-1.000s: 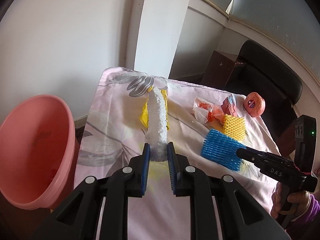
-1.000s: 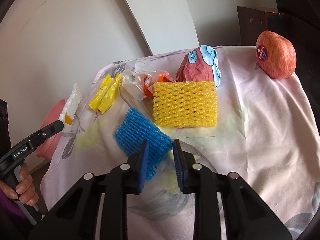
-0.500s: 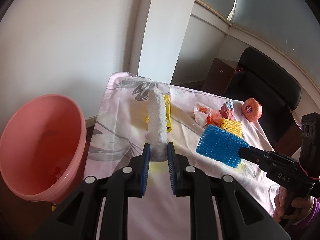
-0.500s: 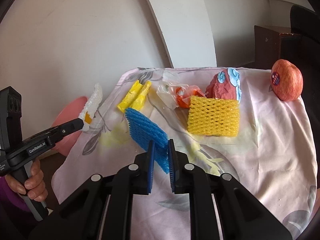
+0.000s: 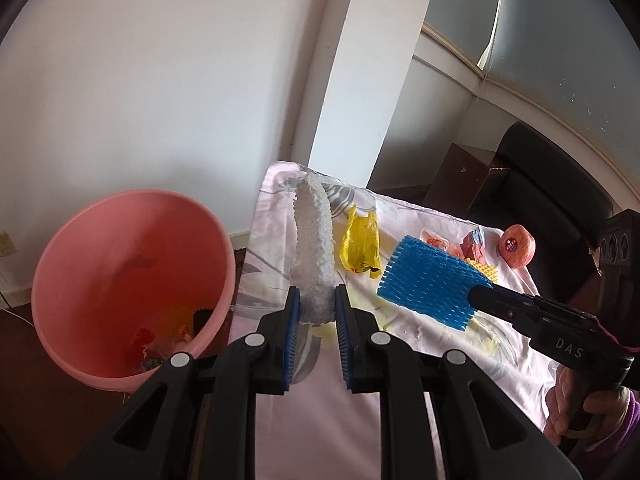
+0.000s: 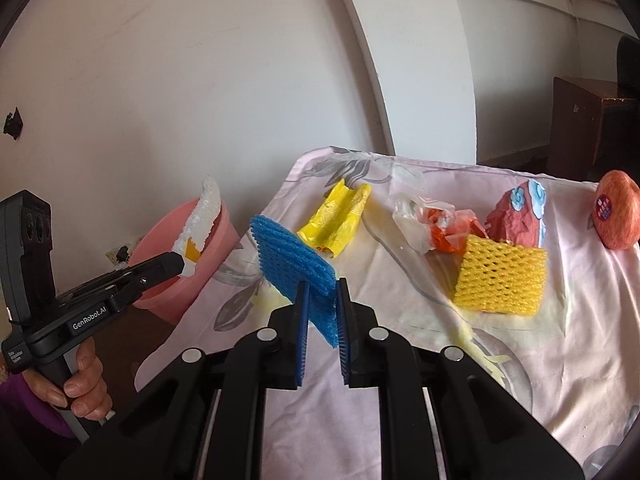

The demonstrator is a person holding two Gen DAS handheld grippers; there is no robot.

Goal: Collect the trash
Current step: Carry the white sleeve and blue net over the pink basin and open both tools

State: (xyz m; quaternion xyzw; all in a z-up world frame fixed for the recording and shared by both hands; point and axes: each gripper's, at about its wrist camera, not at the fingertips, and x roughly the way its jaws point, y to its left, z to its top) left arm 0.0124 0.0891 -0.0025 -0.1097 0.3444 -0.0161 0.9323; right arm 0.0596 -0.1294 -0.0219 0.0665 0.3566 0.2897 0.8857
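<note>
The left hand-held gripper (image 5: 316,312) is clamped on the lower end of a white foam net (image 5: 314,240), which stands upright from its pads, raised off the worktop (image 5: 276,216) near the worktop's left edge. The right hand-held gripper (image 6: 322,308) is closed on one end of a blue foam net (image 6: 294,254); its jaws have just been closing, with the net between them, and the net is held in the air above the pink floral cloth covering the worktop. A pink bin (image 5: 120,280) stands on the floor just beside the worktop's left edge, with some scraps visible at its bottom. Lying on the cloth: a yellow bag (image 6: 340,220), a crumpled clear and orange wrapper (image 6: 432,228), a yellow foam net (image 6: 500,280) and a red paper wad (image 6: 516,216) just behind it. An apple (image 6: 616,216) with a sticker rests at the far right edge. A person's hand (image 6: 80,380) grips the left handle.
</note>
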